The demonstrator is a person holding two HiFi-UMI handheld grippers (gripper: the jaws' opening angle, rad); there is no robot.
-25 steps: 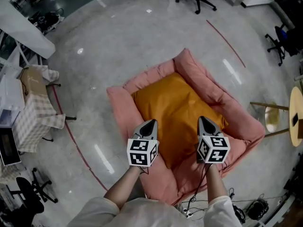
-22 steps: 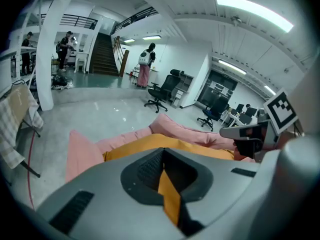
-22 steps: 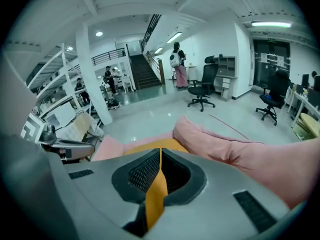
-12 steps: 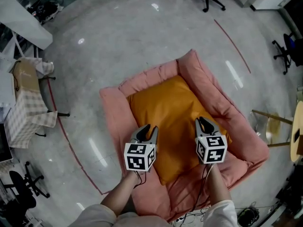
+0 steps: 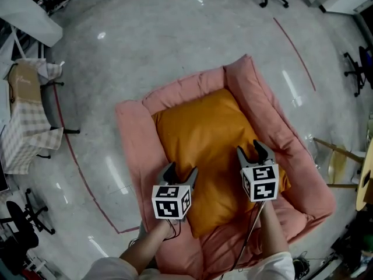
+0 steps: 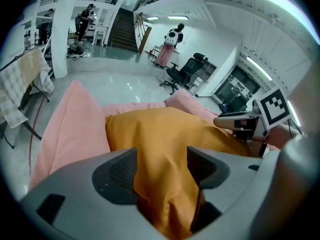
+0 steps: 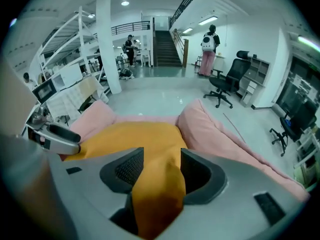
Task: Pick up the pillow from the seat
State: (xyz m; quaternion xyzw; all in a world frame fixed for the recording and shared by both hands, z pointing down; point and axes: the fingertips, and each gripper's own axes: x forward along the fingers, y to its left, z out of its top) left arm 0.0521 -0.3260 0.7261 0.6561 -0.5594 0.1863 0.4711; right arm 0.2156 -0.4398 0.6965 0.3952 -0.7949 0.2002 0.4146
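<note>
Big open office hall with a glossy grey floor [image 5: 145,45]. A pink padded seat [image 5: 133,134] lies flat on it. The orange pillow [image 5: 201,130] sits in the seat's well, right under and ahead of both grippers.

The left gripper [image 5: 180,170] is tilted down on the pillow's near corner, with the seat's side wall just outboard of it. The right gripper [image 5: 250,150] is also tilted down on the other near corner, and the seat's other wall is close on its outer side.

Both grippers are released and their jaws have just been opening. In each gripper view the jaws stand apart with a ridge of orange cloth bulging up between the pads. It is not pinched yet (the cloth brushes the pads at most).

Step in hand, as I judge it: get a grasp on both corners.
- Push in a bit deeper first, so each gripper takes a thick fold with filling and not just the cover, which would probably slip.
- Keep the pink seat fabric out of the jaws, especially on the left, where the wall is closest.
- Close both grippers together, then lift evenly and straight up so the soft pillow doesn't sag to one side or drag on the seat walls.
</note>
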